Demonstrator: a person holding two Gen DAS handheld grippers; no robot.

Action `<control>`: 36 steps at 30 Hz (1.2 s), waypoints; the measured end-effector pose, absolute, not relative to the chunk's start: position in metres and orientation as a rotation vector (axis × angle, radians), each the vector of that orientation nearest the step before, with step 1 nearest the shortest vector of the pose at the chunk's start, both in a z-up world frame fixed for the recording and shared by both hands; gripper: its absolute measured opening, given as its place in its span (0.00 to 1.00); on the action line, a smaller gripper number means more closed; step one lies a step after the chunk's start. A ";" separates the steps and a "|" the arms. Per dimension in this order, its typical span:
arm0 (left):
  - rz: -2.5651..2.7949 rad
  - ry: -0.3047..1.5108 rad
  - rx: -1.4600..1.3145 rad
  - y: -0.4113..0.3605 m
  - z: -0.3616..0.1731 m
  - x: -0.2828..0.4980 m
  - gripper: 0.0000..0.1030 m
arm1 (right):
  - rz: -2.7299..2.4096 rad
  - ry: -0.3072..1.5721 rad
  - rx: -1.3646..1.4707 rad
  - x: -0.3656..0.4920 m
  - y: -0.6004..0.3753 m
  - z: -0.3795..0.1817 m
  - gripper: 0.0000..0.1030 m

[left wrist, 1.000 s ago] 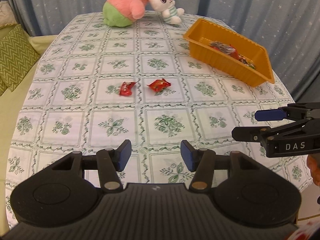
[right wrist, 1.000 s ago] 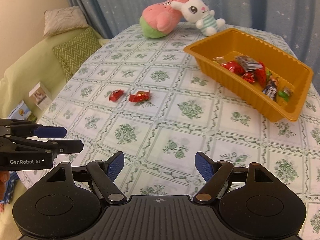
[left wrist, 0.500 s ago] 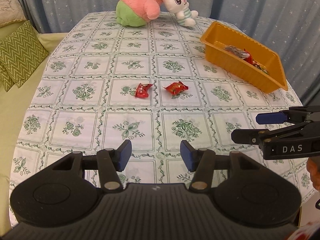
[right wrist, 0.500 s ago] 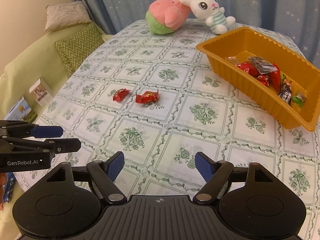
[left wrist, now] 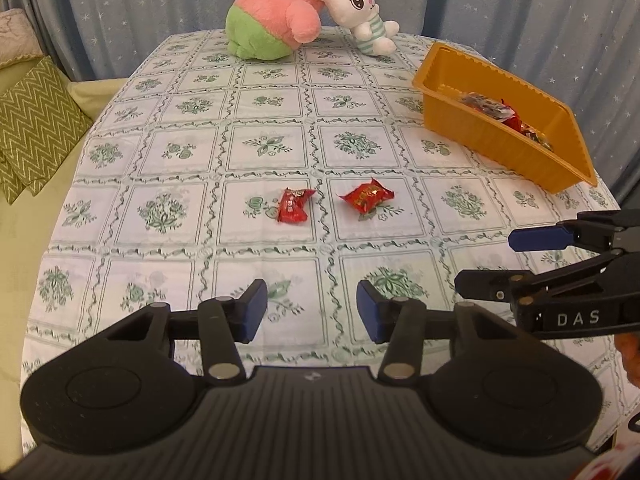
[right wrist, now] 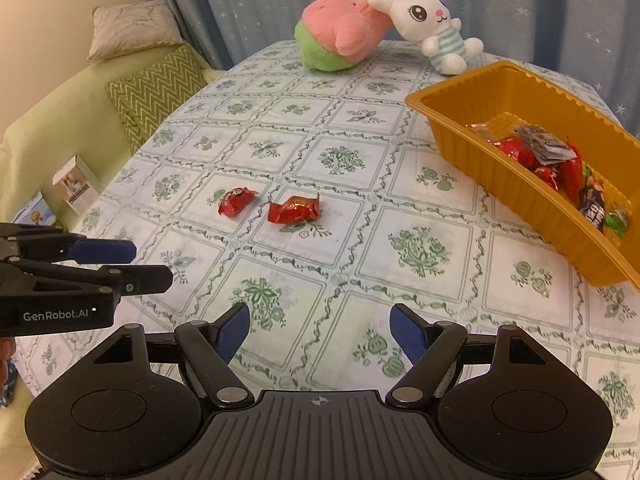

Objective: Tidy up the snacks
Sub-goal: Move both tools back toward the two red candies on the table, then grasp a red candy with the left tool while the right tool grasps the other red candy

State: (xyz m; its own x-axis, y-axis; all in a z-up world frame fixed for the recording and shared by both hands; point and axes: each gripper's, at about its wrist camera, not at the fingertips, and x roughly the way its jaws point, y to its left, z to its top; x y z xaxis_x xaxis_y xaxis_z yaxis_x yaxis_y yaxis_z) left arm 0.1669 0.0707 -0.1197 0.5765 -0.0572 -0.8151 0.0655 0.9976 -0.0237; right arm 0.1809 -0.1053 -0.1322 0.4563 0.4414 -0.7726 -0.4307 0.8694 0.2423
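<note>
On the desk (left wrist: 168, 168), near its middle, two red-wrapped snacks lie side by side but apart: the smaller snack (left wrist: 294, 210) to the left, the larger snack (left wrist: 366, 196) to the right. The orange tray (right wrist: 500, 184) on the right side holds more wrapped snacks. The left hand-held gripper (left wrist: 308, 310) and the right hand-held gripper (right wrist: 320, 332) both hover over the near edge, fingers spread apart and empty

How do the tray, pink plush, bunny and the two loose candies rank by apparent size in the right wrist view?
1. Tray
2. Pink plush
3. Bunny
4. Right candy and left candy: nearly alike.
The plushes lie farther off, so their true size is unsure.
</note>
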 end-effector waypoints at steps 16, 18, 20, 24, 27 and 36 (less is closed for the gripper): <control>-0.109 0.949 0.051 0.080 -0.132 0.216 0.36 | 0.487 0.931 0.064 0.216 -0.094 -0.140 0.70; -0.117 0.951 0.052 0.081 -0.135 0.223 0.34 | 0.477 0.932 0.071 0.220 -0.094 -0.141 0.66; -0.123 0.954 0.054 0.082 -0.137 0.229 0.33 | 0.467 0.935 0.083 0.224 -0.095 -0.142 0.62; -0.130 0.963 0.051 0.084 -0.143 0.240 0.31 | 0.451 0.938 0.097 0.230 -0.095 -0.143 0.58; -0.138 0.968 0.053 0.085 -0.146 0.247 0.30 | 0.444 0.942 0.098 0.232 -0.095 -0.144 0.55; -0.155 0.984 0.055 0.087 -0.156 0.266 0.28 | 0.420 0.955 0.096 0.239 -0.096 -0.148 0.52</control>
State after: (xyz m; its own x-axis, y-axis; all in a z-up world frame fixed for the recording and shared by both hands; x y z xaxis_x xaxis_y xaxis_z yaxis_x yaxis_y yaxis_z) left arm 0.2659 0.0868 -0.1564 0.5439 -0.1060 -0.8324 0.1556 0.9875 -0.0241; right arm 0.2386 -0.0964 -0.1476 0.5034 0.3892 -0.7714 -0.3055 0.9153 0.2625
